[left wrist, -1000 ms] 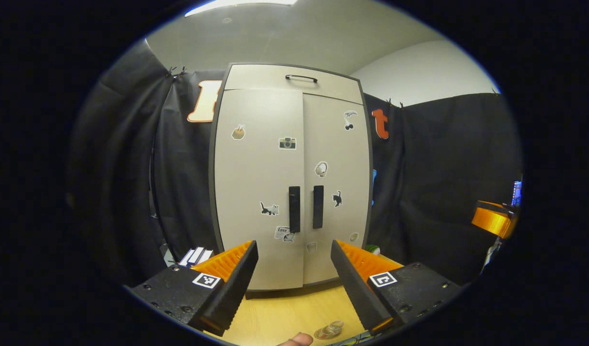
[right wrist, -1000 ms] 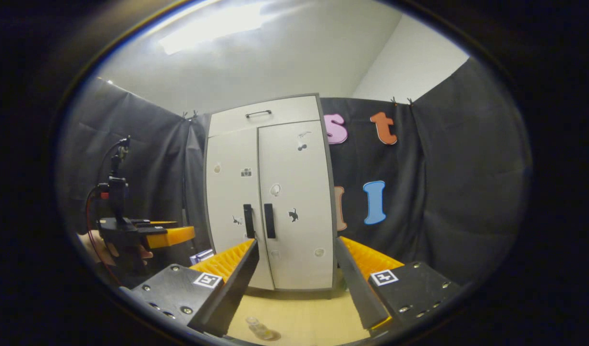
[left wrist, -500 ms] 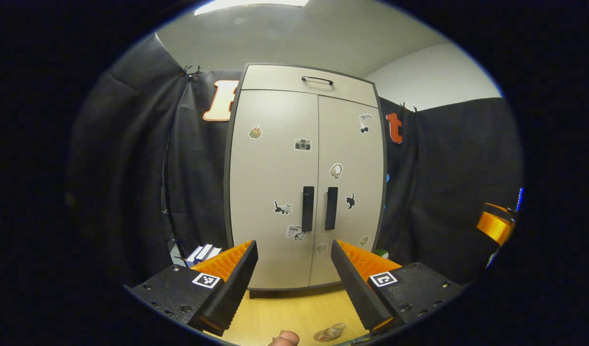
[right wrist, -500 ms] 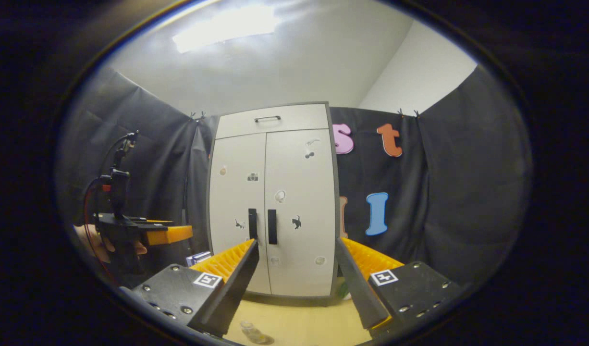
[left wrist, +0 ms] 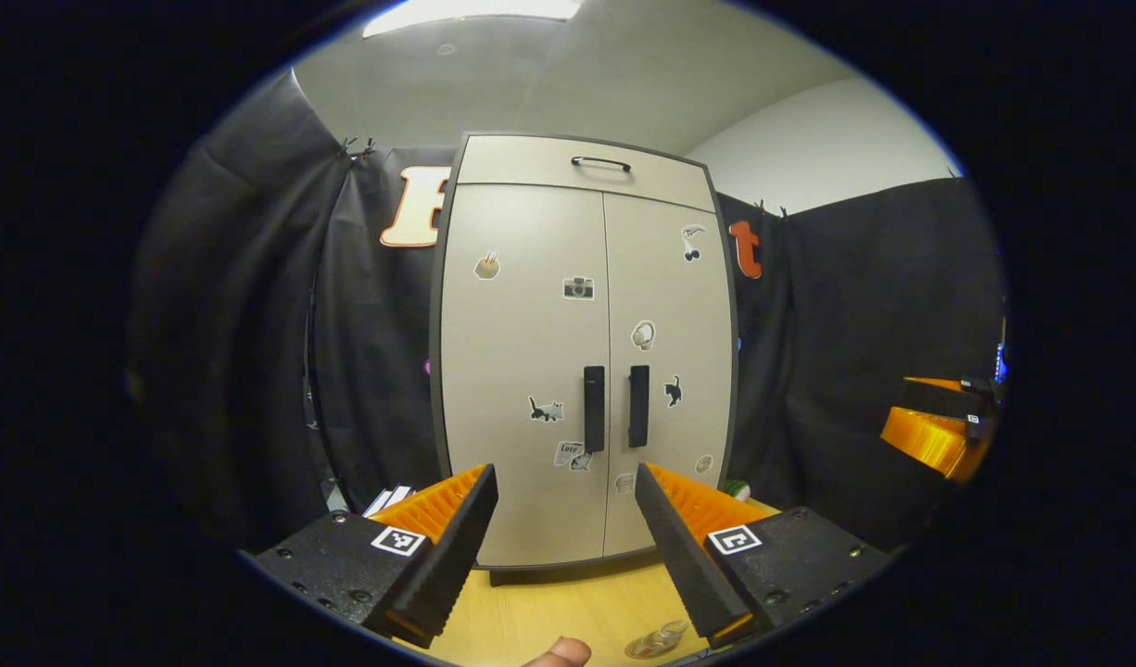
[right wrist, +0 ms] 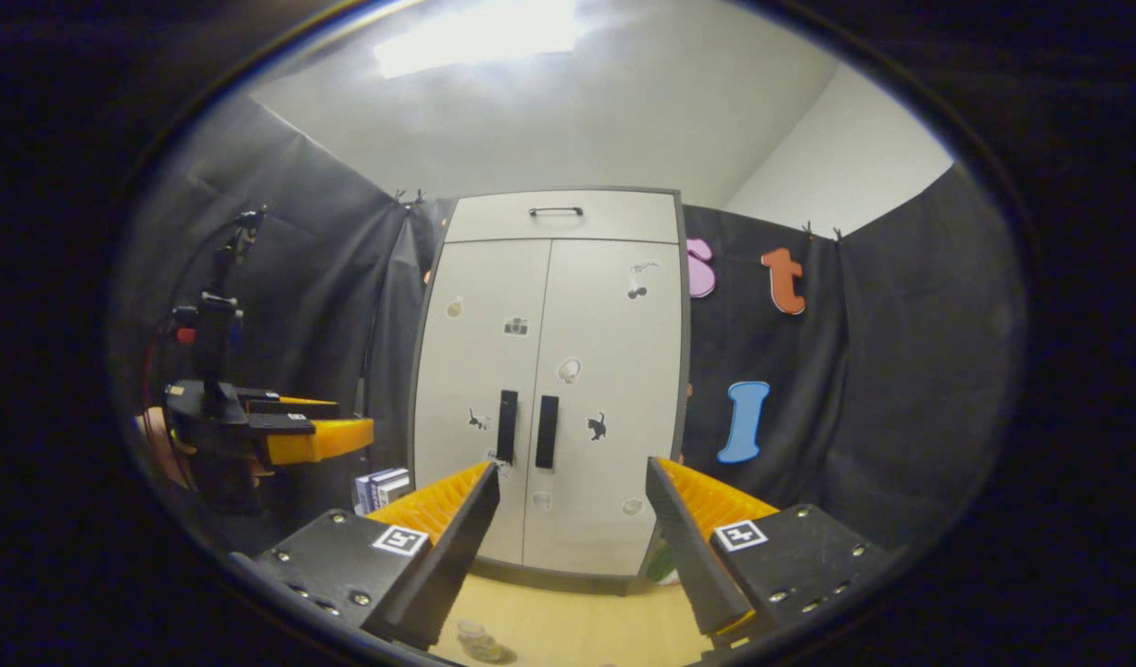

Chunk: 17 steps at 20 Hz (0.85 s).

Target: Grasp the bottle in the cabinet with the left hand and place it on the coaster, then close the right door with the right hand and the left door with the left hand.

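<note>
The pale cabinet [left wrist: 577, 371] [right wrist: 549, 389] stands on the wooden table with both doors flat shut. Its two dark handles [left wrist: 616, 408] [right wrist: 527, 429] sit side by side at the middle seam. A clear bottle [left wrist: 659, 639] [right wrist: 475, 637] stands low on the table in front of the cabinet, on what looks like a small round coaster. My left gripper [left wrist: 563, 477] is open and empty, facing the doors from a short way back. My right gripper [right wrist: 573, 472] is open and empty too. Each gripper also appears from the side in the other's view, the left gripper [right wrist: 285, 435] and the right gripper [left wrist: 934, 435].
Several books [right wrist: 380, 486] stand left of the cabinet's foot and a small green object [right wrist: 661, 563] sits at its right foot. A fingertip [left wrist: 559, 653] shows at the bottom edge. Black cloth walls close in on both sides. The wooden table [left wrist: 549, 611] runs out in front of the cabinet.
The cabinet stays shut. In the right gripper view it has drifted toward the centre. The left gripper view has swayed slightly. Both grippers stay open.
</note>
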{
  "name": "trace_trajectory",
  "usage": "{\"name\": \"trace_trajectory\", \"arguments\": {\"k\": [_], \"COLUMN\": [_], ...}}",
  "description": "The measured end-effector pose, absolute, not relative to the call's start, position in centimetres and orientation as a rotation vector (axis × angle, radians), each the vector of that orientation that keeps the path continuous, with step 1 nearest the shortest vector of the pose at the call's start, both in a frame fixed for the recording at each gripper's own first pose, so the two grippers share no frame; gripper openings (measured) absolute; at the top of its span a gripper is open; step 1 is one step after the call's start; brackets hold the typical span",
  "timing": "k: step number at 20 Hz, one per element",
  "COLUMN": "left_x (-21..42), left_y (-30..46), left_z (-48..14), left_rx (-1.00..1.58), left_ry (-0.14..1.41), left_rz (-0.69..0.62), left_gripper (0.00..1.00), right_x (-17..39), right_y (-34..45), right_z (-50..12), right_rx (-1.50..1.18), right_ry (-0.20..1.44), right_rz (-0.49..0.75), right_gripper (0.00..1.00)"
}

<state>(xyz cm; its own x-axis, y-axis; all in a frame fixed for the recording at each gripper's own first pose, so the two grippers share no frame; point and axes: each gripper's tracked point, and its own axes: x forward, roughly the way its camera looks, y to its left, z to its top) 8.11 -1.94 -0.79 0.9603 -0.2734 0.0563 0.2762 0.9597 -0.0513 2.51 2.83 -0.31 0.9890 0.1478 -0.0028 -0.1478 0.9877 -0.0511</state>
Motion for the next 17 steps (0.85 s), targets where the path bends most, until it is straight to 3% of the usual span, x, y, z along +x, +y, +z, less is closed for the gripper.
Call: {"name": "trace_trajectory", "arguments": {"k": [4, 10, 17], "left_x": [8.9, 10.1, 12.1], "left_y": [-2.1, -3.8, -5.5], "left_z": [-0.3, -2.4, -3.8], "left_rx": [-0.081, -0.114, -0.187], "left_ry": [-0.058, -0.008, 0.018], "left_rz": [-0.310, -0.382, -0.369], "left_gripper": [0.95, 0.95, 0.96], "right_x": [3.1, 3.9, 3.4], "right_y": [3.8, 1.8, 1.2], "right_z": [0.5, -0.2, -0.7], "right_rx": [0.013, 0.018, -0.029], "right_ry": [0.004, 0.021, 0.021], "right_rz": [0.169, 0.046, 0.061], "right_gripper": [0.96, 0.96, 0.96]}}
